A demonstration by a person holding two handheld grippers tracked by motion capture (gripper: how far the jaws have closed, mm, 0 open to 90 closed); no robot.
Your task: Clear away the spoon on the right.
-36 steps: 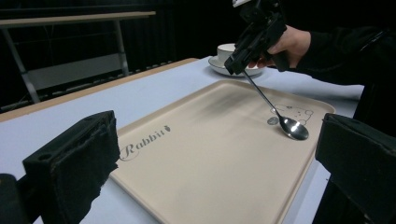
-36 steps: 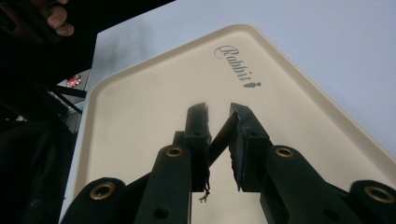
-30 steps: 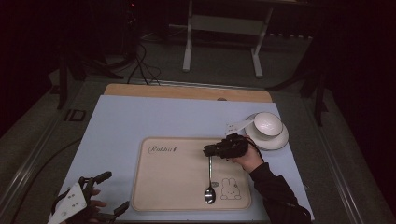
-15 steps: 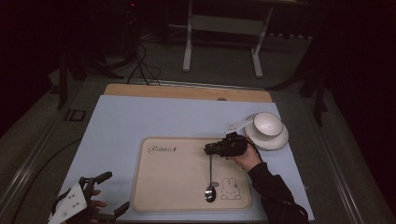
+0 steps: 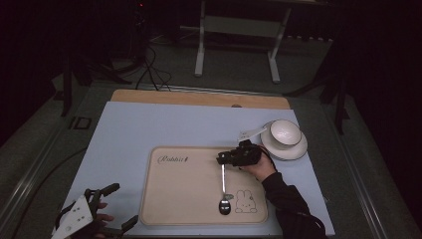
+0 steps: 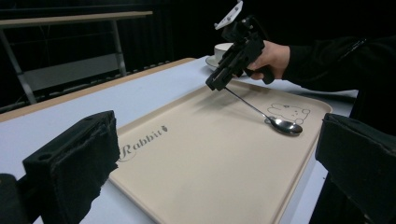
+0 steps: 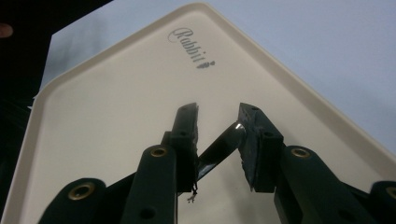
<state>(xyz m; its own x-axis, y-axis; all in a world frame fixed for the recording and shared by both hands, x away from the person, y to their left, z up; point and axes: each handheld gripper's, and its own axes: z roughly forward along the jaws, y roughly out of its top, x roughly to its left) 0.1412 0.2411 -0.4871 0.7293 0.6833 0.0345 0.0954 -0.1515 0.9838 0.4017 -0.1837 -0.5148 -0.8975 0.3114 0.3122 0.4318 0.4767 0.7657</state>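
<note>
A metal spoon (image 5: 223,185) lies on the beige "Rabbit" tray (image 5: 184,199), its bowl near the rabbit drawing and its handle pointing to the far side. My right gripper (image 5: 222,158) is at the handle's tip. In the right gripper view the jaws of that gripper (image 7: 217,112) stand apart, and the spoon handle (image 7: 225,142) leans against the right-hand jaw. The left gripper view shows the spoon (image 6: 261,112) sloping up to the right gripper (image 6: 215,85). My left gripper (image 5: 121,204) is open at the table's near left corner, holding nothing.
A white cup (image 5: 284,131) on a saucer (image 5: 296,150) stands right of the tray, just behind my right hand. The tray (image 6: 210,163) rests on a pale blue mat (image 5: 149,129) with a wooden strip along the far edge. Dark floor surrounds the table.
</note>
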